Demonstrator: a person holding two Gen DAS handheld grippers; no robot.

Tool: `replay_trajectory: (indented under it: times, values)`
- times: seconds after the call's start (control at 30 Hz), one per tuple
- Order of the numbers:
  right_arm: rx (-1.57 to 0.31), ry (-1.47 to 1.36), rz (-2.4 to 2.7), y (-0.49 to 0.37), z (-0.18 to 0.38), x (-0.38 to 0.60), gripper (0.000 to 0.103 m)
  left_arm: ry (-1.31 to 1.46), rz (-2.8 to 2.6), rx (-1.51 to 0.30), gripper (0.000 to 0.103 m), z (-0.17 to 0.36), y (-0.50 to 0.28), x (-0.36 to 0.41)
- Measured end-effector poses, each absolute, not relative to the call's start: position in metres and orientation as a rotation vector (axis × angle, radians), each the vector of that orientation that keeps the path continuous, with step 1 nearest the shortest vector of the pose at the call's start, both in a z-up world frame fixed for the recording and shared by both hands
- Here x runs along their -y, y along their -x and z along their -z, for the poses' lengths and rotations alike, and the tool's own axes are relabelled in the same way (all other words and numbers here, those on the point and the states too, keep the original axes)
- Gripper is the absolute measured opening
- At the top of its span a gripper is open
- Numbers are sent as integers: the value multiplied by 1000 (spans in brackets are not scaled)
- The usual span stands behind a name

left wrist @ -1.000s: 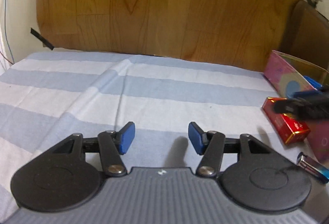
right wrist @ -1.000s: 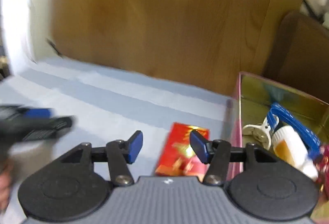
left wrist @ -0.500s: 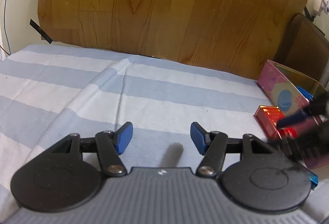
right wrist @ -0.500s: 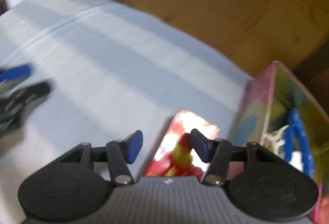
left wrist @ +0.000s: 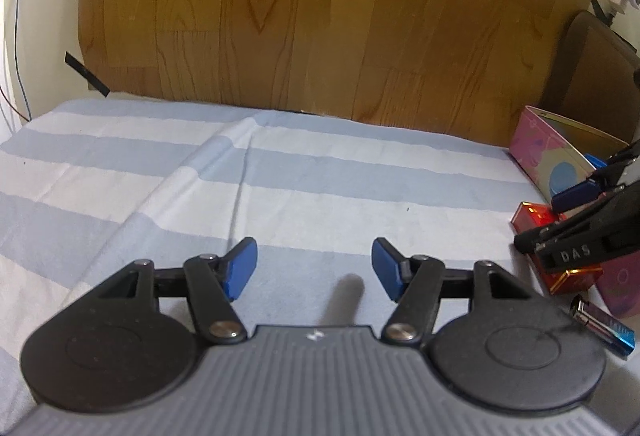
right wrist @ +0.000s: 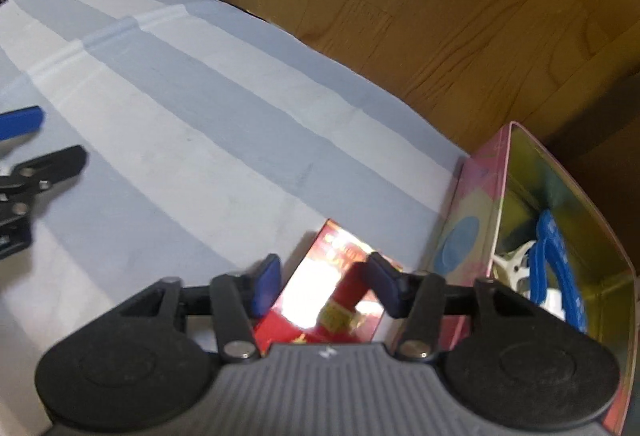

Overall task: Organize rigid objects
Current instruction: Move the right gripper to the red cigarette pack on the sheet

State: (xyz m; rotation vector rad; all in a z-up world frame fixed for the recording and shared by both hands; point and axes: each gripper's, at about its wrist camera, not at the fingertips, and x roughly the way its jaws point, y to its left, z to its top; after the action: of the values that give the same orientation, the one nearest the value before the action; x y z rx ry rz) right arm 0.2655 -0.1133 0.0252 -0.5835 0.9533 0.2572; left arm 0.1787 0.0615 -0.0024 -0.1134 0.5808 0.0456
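My right claw (right wrist: pixel 322 286) is spread wide with nothing gripped; its blue pads sit on either side of the red box (right wrist: pixel 320 300), which lies flat on the striped cloth (right wrist: pixel 208 140). I cannot tell whether either pad touches the box. Glare washes out much of the box's top face.

At about 3 o'clock from the right claw, just beside the red box, stands the pink tin (right wrist: pixel 472 228), open at the top. Inside it I see a blue strap-like item (right wrist: pixel 556 260) and a white plastic piece (right wrist: pixel 512 264); the rest of the contents is too dim to make out.

My left claw (left wrist: pixel 314 268) is also wide open and empty, hovering over bare striped cloth. From its camera, the red box (left wrist: pixel 536 216) is at about 3 o'clock, partly covered by the right claw. A small blue-and-silver cylinder (left wrist: pixel 604 326) lies on the cloth at about 4 o'clock, near the tin's base.

A wood-grain panel (left wrist: pixel 320 16) stands at 12 o'clock, behind the cloth.
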Motion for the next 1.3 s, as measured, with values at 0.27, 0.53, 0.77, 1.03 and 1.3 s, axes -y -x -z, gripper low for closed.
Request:
replay_trajectory:
  times: [0.27,0.53,0.77,1.03,1.3]
  values:
    - [-954,502,-244,-275,-23,135,71,97,-41,-585,67,2,-178,-59]
    - [-1037,496,-331,-281,-18,127,58,96,-42,-584,70,3,-179,-59]
    - [-1032,504,-434,-250,-18,114,41,97,-43,-586,71,3,-179,-57]
    - [-922,457,-585,-194,-21,115,39,100,-41,-587,71,3,-179,-59]
    - [-537,132,-463,-116,-41,183,53,86,-28,-593,71,4,-180,-57]
